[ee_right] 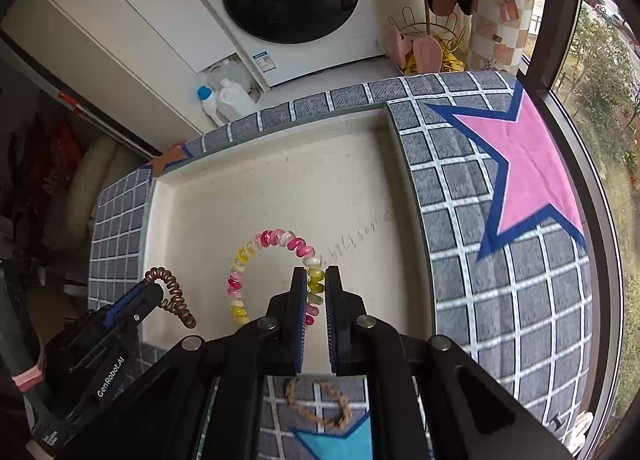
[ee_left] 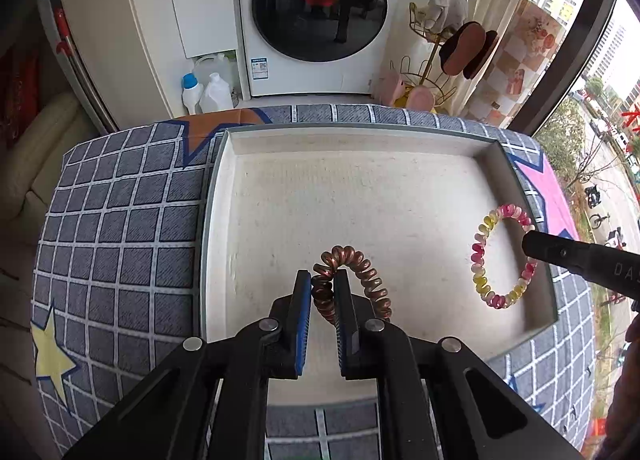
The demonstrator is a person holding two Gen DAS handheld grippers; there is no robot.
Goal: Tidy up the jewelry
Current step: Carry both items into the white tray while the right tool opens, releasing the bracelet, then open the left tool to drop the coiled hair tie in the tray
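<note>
L gripper [ee_left: 323, 292] clamped on brown coil tie [ee_left: 352, 284], lower centre, over tray [ee_left: 224, 220]. R gripper [ee_right: 316, 288] clamped on pink-yellow coil tie [ee_right: 272, 244], mid-frame. Braided bracelet [ee_right: 320, 404] outside tray, bottom: left to do.

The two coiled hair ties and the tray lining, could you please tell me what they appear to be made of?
Brown hair tie: likely plastic coil with a metallic coppery sheen, given its glossy spiral loops. Pink-and-yellow hair tie: translucent glossy plastic coil, probably. Tray lining: matte cream fabric, perhaps velvet or felt, judging by its fuzzy, speckled nap.
</note>
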